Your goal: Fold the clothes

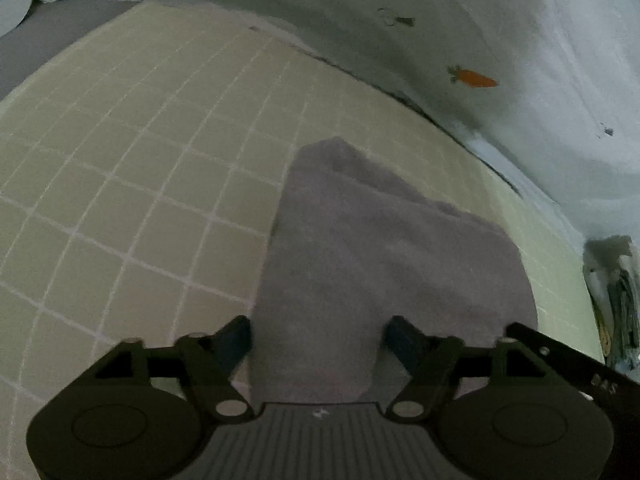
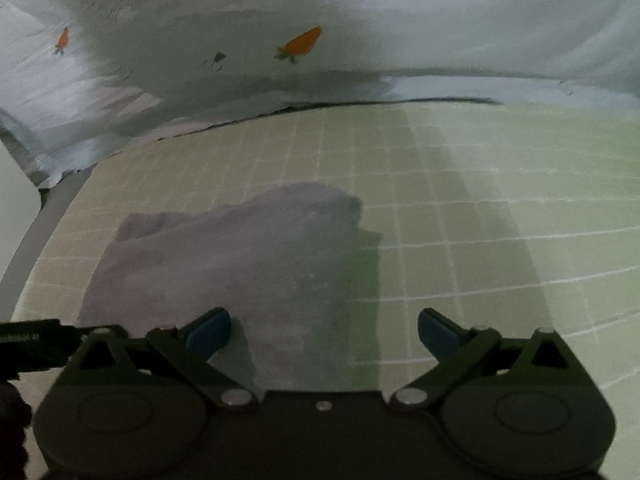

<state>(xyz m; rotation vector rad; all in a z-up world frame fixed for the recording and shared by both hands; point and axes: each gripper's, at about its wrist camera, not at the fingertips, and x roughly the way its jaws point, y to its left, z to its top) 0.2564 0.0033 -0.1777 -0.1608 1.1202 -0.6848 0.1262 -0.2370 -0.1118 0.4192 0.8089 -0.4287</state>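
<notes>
- The grey cloth point(image 1: 384, 248) lies on the green grid mat point(image 1: 140, 184), directly ahead of both grippers.
- Left gripper point(image 1: 318, 338): jaws spread, gripping nothing.
- Right gripper point(image 2: 324, 332): jaws spread wide, gripping nothing.

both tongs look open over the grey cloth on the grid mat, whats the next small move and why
Probably lower the left tongs onto the near edge of the grey cloth and close on it. Both the left and the right tongs stand open with nothing pinched, and the cloth lies bunched and uneven on the green grid mat, so it likely needs another fold or some straightening.
</notes>
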